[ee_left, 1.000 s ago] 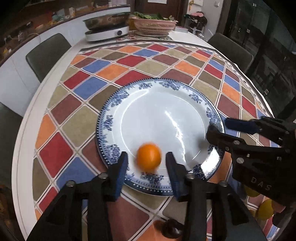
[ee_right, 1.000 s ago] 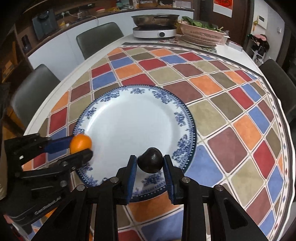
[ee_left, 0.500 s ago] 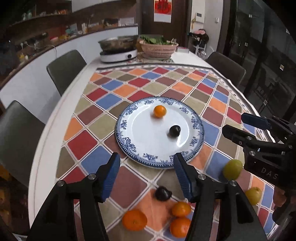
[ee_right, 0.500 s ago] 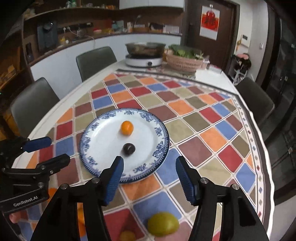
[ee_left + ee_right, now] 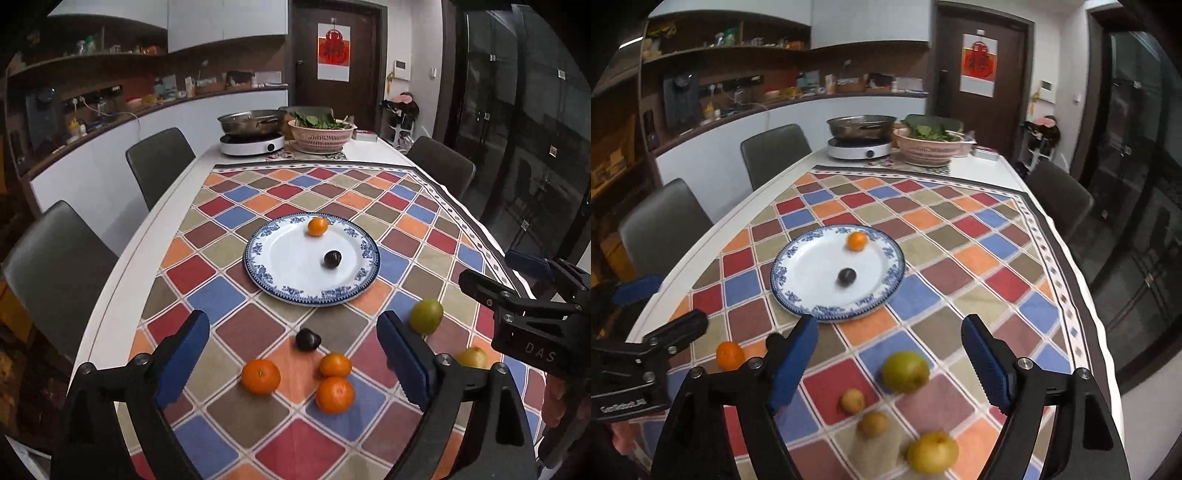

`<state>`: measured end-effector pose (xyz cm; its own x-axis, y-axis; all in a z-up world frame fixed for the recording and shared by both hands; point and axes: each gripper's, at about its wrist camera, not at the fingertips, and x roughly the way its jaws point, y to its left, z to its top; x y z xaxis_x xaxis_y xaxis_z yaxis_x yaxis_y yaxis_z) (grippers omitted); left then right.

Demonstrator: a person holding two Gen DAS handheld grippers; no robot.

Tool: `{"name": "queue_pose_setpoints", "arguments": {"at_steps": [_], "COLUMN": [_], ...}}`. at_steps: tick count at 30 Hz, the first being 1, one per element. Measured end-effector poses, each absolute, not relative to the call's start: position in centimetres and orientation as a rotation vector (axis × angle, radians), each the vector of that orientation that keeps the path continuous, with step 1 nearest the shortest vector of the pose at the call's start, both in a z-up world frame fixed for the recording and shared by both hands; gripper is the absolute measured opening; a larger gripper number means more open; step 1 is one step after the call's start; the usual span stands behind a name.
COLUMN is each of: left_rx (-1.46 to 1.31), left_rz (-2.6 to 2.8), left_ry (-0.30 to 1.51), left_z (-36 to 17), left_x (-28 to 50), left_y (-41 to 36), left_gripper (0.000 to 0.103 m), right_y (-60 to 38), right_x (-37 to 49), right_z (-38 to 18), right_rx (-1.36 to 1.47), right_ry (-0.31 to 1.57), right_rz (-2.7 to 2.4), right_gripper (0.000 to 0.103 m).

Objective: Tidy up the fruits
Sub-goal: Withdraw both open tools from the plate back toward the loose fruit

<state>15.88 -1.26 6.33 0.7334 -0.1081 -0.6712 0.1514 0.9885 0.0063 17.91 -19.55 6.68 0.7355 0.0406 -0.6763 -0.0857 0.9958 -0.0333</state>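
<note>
The left gripper hangs above the near end of the table with its jaws spread wide and nothing between them. Below it lie 3 oranges and 1 dark plum on the chequered tablecloth. The right gripper is likewise wide apart and empty, held over a green pear, 2 small brownish fruits and a yellow pear, all loose on the cloth.

Farther out, mid-table, stands the blue-rimmed plate. It carries 1 orange near its far rim and 1 plum toward its centre, well apart from each other. So 2 pieces look sorted and most remain on the cloth.

All this fruit is probably light and round, so it may roll when nudged or set down on the smooth plate. The oranges likely have a slightly yielding, grippy peel; the plums look smooth-skinned, slippery and easy to bruise. Best to close the pads across the widest part of each fruit, from above, with gentle pressure, and to let go low over the plate.
</note>
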Motion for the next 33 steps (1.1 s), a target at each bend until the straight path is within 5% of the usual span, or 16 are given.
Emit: {"name": "queue_pose_setpoints", "arguments": {"at_steps": [33], "left_rx": [0.137], "left_rz": [-0.191], "left_ry": [0.914], "left_z": [-2.4], "left_x": [11.5], "left_y": [-3.2], "left_gripper": [0.094], "right_y": [-24.0], "right_x": [10.5], "right_z": [-1.5], "right_rx": [0.040], "right_ry": [0.939], "right_rz": [-0.138], "right_gripper": [0.080]}}
